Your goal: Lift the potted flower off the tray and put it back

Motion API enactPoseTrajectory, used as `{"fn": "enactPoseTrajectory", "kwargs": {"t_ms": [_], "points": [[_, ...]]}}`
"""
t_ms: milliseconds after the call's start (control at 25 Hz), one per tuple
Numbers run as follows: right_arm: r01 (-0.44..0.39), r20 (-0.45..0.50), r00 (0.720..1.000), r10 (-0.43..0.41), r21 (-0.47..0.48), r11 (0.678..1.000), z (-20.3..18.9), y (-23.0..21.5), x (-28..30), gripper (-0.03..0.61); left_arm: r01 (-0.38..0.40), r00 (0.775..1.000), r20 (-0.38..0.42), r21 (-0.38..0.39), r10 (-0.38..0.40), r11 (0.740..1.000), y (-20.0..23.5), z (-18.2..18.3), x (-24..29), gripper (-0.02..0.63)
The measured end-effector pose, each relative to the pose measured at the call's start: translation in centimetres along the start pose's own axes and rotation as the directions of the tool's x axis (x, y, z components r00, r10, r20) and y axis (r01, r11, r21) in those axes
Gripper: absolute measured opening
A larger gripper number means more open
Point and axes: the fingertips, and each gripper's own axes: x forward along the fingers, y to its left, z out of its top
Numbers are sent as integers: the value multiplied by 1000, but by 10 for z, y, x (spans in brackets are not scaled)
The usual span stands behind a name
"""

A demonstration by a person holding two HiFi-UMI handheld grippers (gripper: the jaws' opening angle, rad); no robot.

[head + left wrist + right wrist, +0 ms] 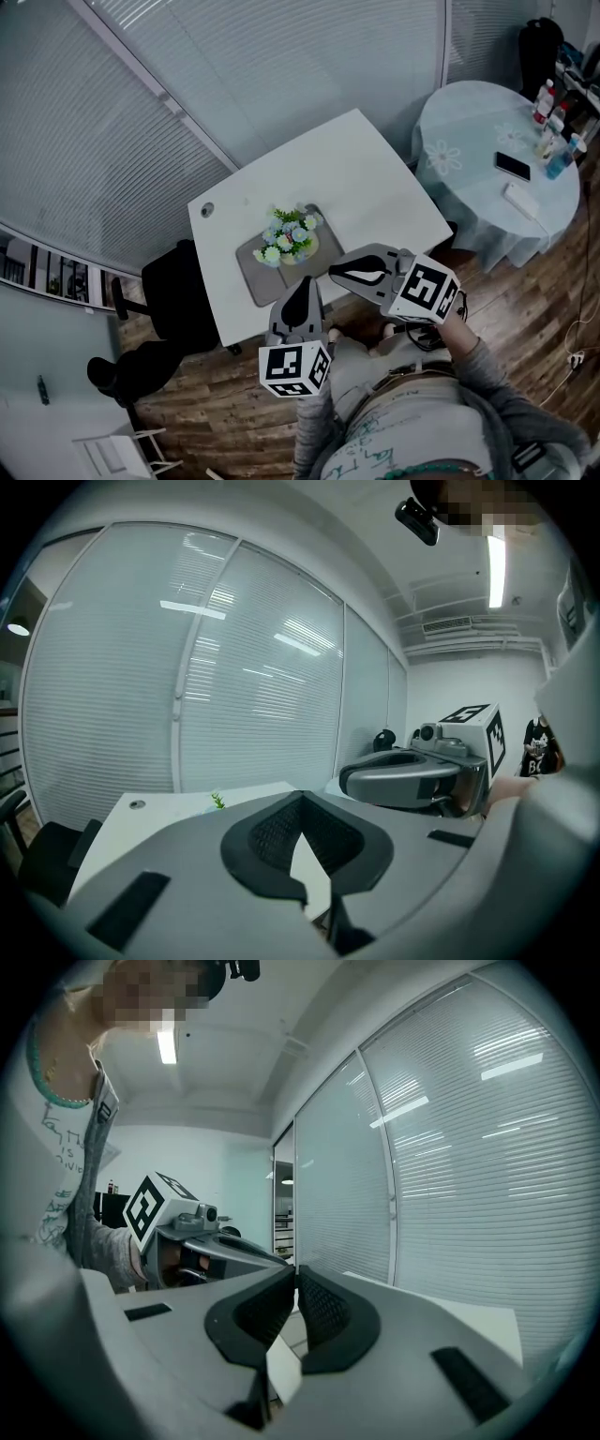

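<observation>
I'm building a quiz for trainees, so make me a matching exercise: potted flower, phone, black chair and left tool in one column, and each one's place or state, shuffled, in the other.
Column one:
1. potted flower
2. phone
3. black chair
4. left tool

Column two:
A. on the round table
B. shut, holding nothing
C. on the grey tray
D. on the floor beside the white table

Pairs: 1-C, 2-A, 3-D, 4-B
</observation>
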Motion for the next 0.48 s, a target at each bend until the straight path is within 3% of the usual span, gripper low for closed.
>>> {"fn": "enactPoseTrajectory", "kwargs": {"t_ms": [480], "points": [[51, -20, 999, -50, 49, 998, -13, -4, 23, 26, 17, 998, -56, 26, -15, 1000, 16, -7, 4, 11]]}}
